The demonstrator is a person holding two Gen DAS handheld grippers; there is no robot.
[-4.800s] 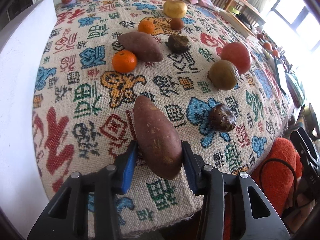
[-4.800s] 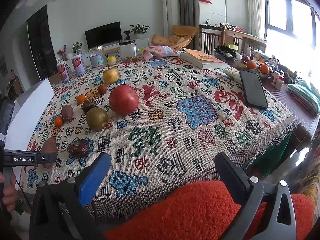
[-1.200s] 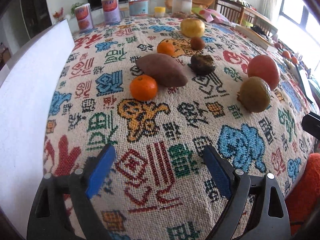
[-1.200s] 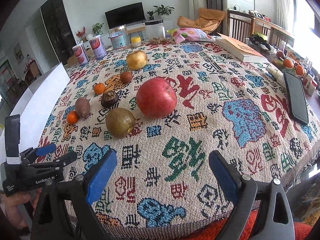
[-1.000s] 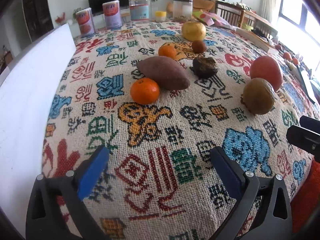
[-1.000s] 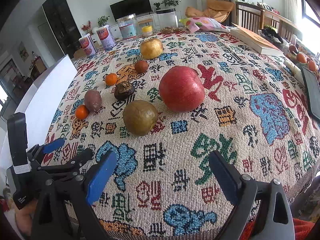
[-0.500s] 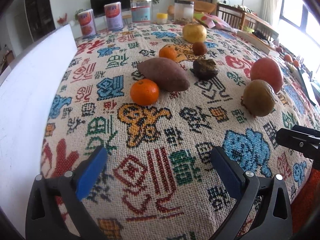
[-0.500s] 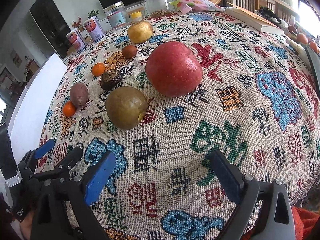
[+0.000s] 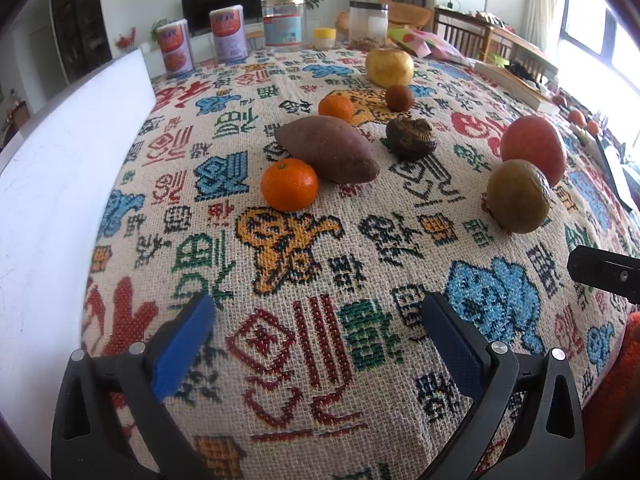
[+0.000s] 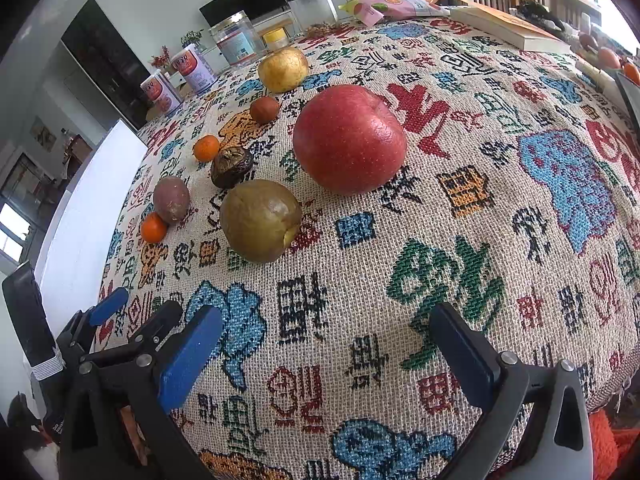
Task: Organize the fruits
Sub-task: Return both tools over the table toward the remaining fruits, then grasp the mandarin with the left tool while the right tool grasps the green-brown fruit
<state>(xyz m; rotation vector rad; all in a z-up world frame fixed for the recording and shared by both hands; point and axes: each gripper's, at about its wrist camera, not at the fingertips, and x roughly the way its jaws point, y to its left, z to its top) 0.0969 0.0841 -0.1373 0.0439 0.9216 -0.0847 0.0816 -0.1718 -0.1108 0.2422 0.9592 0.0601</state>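
**K:** With both tools spread wide and empty, which fruit goes next? The right tool (image 10: pixel 324 344) hangs low over the patterned cloth (image 10: pixel 440 280) near the table's front edge, and the left tool (image 9: pixel 316 340) is the same on its side.

**M:** My guess is the brownish-green pear (image 10: pixel 260 220). It's closest to the right tool, up and left of it, on the cloth just in front of the red apple (image 10: pixel 348 138). Can't tell if they touch.

**K:** How to take it?

**M:** Swing left first, then go in low and centre the jaws on its widest part. Close slowly; the skin looks soft and bruised, so it'll probably dent. Keep the far finger out of the apple.

**K:** Left side?

**M:** The mandarin (image 9: pixel 290 184) sits tight against the sweet potato (image 9: pixel 328 148). Come at it from the open front-left side so the potato doesn't roll. The wrinkled dark fruit (image 9: pixel 410 136) sits apart, further back.
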